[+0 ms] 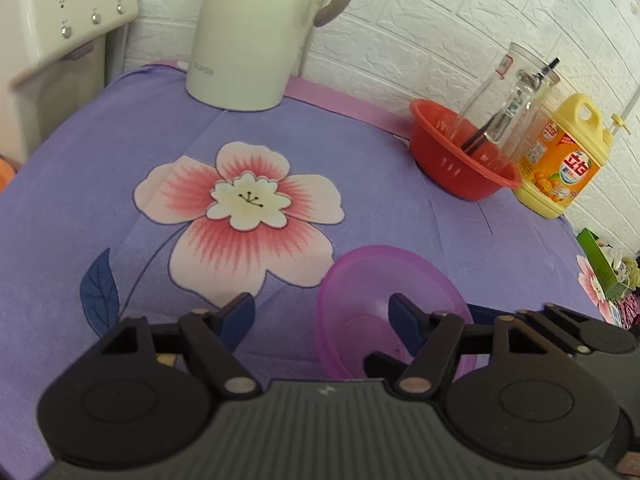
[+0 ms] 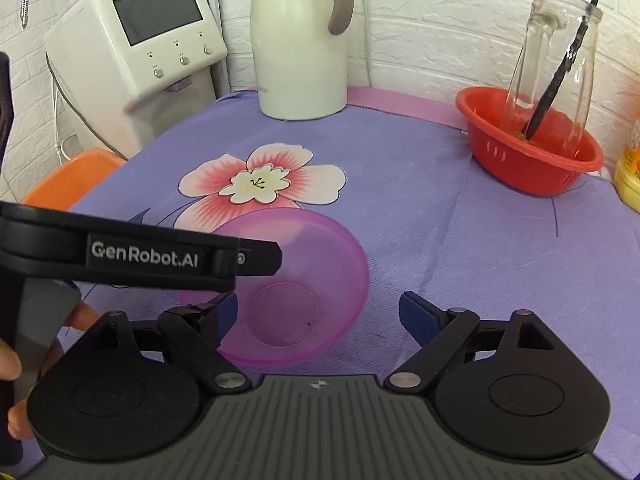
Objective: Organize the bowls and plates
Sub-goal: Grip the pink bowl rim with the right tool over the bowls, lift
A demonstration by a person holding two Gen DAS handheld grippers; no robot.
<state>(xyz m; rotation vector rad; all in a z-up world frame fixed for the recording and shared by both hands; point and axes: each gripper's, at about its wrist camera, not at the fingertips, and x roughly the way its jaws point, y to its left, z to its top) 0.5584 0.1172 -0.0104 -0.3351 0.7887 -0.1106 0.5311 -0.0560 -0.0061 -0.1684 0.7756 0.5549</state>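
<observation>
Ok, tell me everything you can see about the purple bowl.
The purple bowl is translucent, plastic-looking, with a flat round base and flared rim. It looks empty apart from a few dark specks, and sits tilted on the floral purple tablecloth. The left gripper has open jaws, one finger inside the bowl; contact is unclear.

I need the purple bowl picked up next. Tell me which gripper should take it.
Left, probably. The left gripper is open, with one finger already inside the purple bowl, straddling its rim. The right gripper is open too, but farther back.
</observation>
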